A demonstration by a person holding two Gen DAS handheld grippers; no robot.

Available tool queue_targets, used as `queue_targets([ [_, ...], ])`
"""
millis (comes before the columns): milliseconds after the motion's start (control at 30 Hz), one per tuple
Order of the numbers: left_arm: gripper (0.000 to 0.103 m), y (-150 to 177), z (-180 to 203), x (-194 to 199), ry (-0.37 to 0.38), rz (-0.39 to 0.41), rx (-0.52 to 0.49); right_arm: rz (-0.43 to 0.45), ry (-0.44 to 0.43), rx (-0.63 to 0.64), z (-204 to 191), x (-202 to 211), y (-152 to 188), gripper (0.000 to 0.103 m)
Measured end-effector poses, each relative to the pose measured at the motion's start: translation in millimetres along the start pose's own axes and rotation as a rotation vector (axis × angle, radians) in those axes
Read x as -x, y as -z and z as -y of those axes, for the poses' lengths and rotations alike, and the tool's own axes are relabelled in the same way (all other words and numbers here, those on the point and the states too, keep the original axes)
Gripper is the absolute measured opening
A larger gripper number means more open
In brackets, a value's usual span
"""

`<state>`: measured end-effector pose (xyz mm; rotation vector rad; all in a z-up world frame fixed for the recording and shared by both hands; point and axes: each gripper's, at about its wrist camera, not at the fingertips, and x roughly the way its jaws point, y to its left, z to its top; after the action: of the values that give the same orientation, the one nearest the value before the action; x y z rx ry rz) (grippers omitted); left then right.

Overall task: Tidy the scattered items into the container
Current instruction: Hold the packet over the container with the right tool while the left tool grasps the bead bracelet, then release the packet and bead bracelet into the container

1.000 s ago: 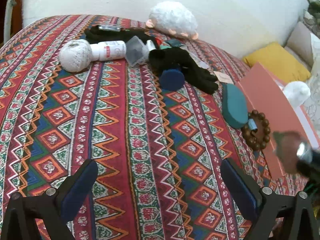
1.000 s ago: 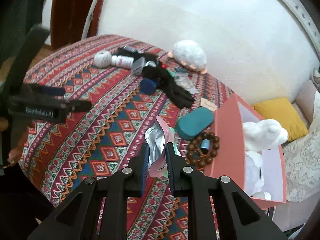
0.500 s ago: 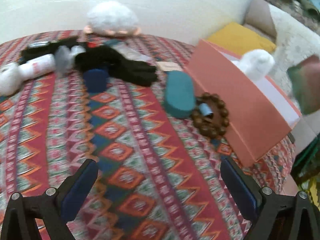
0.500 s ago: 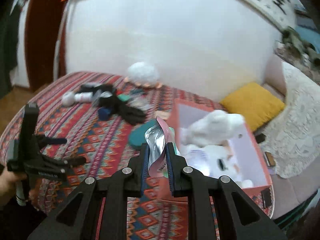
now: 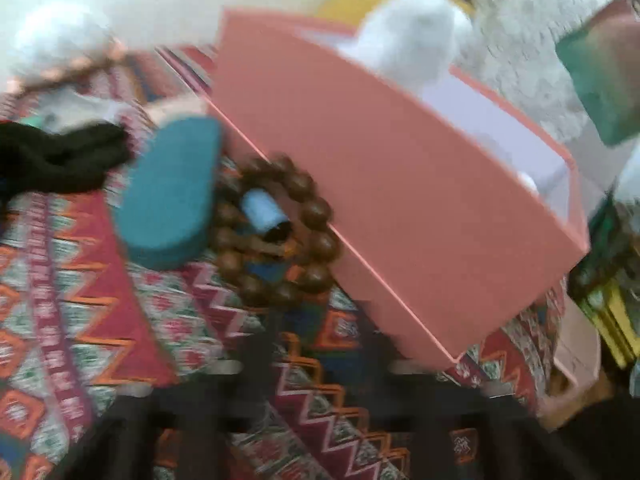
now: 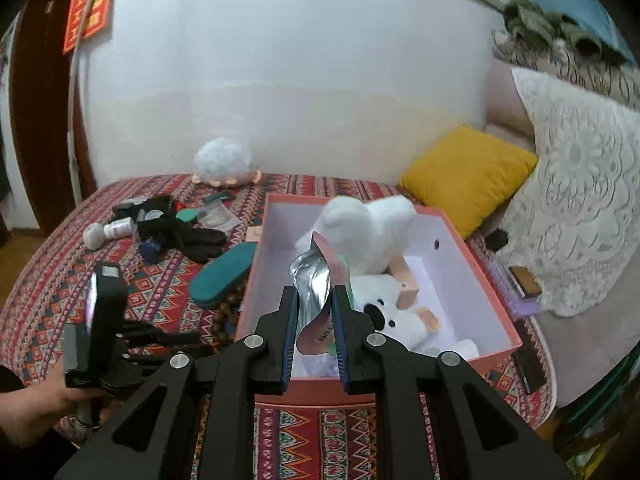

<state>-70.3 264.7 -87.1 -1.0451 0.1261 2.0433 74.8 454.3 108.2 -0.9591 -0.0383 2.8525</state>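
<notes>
My right gripper (image 6: 314, 304) is shut on a silver and pink foil pouch (image 6: 316, 288) and holds it above the near end of the open pink box (image 6: 494, 300). Inside the box lie a white plush (image 6: 368, 228), a white bear toy (image 6: 388, 316) and a small carton. The left wrist view is blurred: the box wall (image 5: 380, 184) fills the middle, with a brown bead bracelet (image 5: 276, 232) and a teal case (image 5: 172, 192) against it. My left gripper (image 6: 176, 338), held by a hand, hovers low left of the box, fingers apart and empty.
Black gloves (image 6: 192, 236), a yarn ball (image 6: 93, 235), a white bottle (image 6: 120, 227) and a fluffy toy (image 6: 222, 156) lie on the patterned bedspread at the far left. A yellow cushion (image 6: 468, 176) and lace-covered pillows stand right of the box.
The right gripper carried the pouch right, from over the bedspread to above the box. The left gripper swung right and closer to the bracelet and the box.
</notes>
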Motion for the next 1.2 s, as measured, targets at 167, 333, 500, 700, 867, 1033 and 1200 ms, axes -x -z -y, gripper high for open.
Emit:
queue_targets([
  [167, 0.028, -5.7, 8.6, -28.0, -0.040, -0.053, -0.107, -0.018, -0.005, -0.046, 22.8, -17.6, 8.7, 0.018],
  [333, 0.049, -16.6, 31.5, -34.7, -0.163, -0.030, -0.249, -0.034, -0.020, -0.077, 39.2, -33.2, 17.2, 0.018],
  [500, 0.066, -19.3, 39.3, -38.6, -0.287, -0.008, -0.336, -0.041, -0.037, -0.092, 49.4, -44.3, 22.6, 0.018],
  [700, 0.018, -25.3, 26.1, -54.8, -0.360, -0.015, -0.311, -0.038, -0.055, -0.114, 51.7, -49.9, 28.2, 0.018],
  [867, 0.018, -33.0, 17.8, 1.8, -0.312, 0.090, -0.135, -0.031, -0.061, -0.121, 49.1, -44.3, 30.4, 0.018],
  [1033, 0.018, -37.7, 24.6, 65.5, -0.310, 0.184, -0.095, -0.006, -0.083, -0.121, 41.3, -31.0, 29.5, 0.018],
  [1200, 0.018, -58.7, 39.9, 114.3, -0.289, 0.265, -0.097, 0.017, -0.092, -0.125, 37.9, -12.5, 28.1, 0.018],
])
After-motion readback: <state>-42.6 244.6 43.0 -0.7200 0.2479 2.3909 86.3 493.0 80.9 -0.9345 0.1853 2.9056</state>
